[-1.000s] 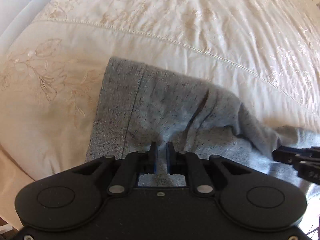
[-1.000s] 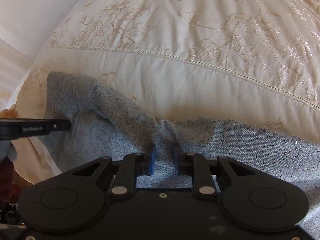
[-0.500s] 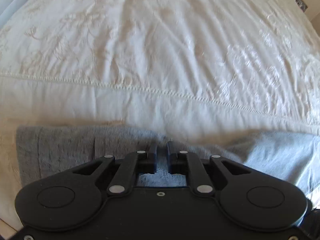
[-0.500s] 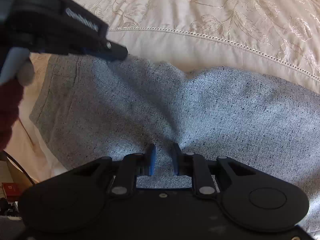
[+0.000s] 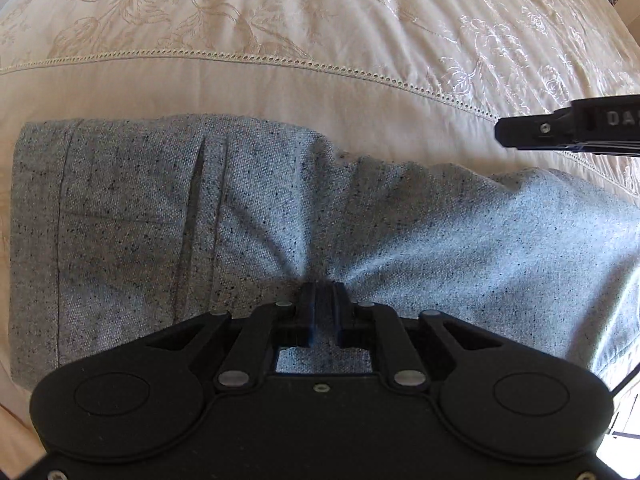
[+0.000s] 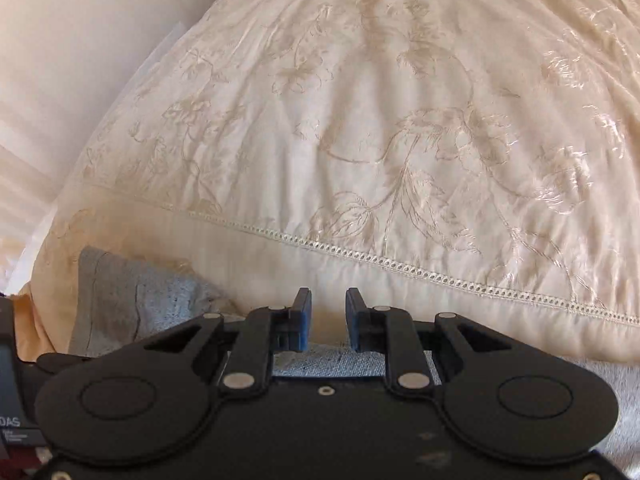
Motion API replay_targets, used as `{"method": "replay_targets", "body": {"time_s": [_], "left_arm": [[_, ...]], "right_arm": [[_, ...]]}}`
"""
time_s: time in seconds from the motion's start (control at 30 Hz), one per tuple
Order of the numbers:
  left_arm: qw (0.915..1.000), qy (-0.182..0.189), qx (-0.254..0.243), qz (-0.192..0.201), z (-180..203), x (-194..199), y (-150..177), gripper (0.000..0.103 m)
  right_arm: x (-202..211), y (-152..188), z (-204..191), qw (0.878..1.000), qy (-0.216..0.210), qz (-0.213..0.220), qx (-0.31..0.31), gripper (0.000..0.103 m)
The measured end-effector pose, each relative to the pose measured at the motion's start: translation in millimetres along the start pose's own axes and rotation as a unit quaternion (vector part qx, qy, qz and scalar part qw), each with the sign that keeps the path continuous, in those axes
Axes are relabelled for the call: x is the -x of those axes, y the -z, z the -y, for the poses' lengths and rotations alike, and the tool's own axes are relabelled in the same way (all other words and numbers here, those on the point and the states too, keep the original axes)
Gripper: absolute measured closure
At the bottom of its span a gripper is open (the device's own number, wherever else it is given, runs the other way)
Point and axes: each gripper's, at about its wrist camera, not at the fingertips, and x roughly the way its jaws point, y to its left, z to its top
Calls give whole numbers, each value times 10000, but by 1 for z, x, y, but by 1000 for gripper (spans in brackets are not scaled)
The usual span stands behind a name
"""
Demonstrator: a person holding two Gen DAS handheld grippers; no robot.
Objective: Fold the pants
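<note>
**Left pinches the pants, right stands free**

Where my left gripper meets the cloth, its jaws are clenched on a pinch of the grey speckled woven pants, and creases fan out from that pinch across the fabric. I see blue pads on the inner faces of the fingers, pressed close with cloth between them. My right gripper has its jaws parted, with a clear gap between the blue pads and nothing between them; through the gap I see only bedding, with a strip of grey cloth just below the fingers.

Out from the left jaws, the pants lie flat and wide across the near edge of the cream embroidered bedspread, the hemmed end with its stitched seam at the left of that view, the other end running off to the right. In the left wrist view the right gripper's black finger reaches in from the right edge, above the pants' far edge.

In the right wrist view the pants show as a grey corner at lower left, lying on the bedspread below its line of openwork stitching. A pale wall stands beyond at upper left.
</note>
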Motion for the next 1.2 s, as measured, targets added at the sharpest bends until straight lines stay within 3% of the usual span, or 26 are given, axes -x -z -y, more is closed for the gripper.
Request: {"method": "replay_targets", "body": {"time_s": [0.1, 0.27, 0.37, 0.47, 0.6, 0.8, 0.9, 1.0, 1.13, 1.2], "left_arm": [[10000, 45, 61, -10, 1, 13, -4, 87], [9965, 510, 298, 592, 9, 53, -29, 87], [9959, 630, 197, 624, 23, 45, -55, 87], [9977, 522, 21, 436, 35, 23, -66, 86], [9991, 309, 210, -179, 30, -5, -46, 87], [9983, 488, 19, 306, 21, 12, -2, 87], [9978, 351, -259, 489, 29, 15, 9, 87], [9972, 251, -357, 609, 35, 12, 8, 87], [9958, 255, -468, 750, 34, 13, 13, 87], [9953, 274, -519, 772, 33, 16, 14, 87]], "right_arm": [[-3, 20, -15, 9989, -84, -315, 332, 81], [11, 67, -33, 9982, -68, -149, 570, 81], [8, 76, -33, 9991, 4, -32, 427, 81], [12, 79, -33, 9996, 31, 58, 278, 81], [31, 85, -27, 9993, -64, 33, 360, 81], [63, 59, -1, 9990, -363, 154, 200, 78], [50, 39, 7, 9987, -467, -100, 151, 76], [18, 16, 13, 9936, -858, -714, -143, 73], [-9, 21, 18, 9817, -1005, -1577, -352, 72], [1, 29, 12, 9818, -1220, -1449, -155, 73]]}}
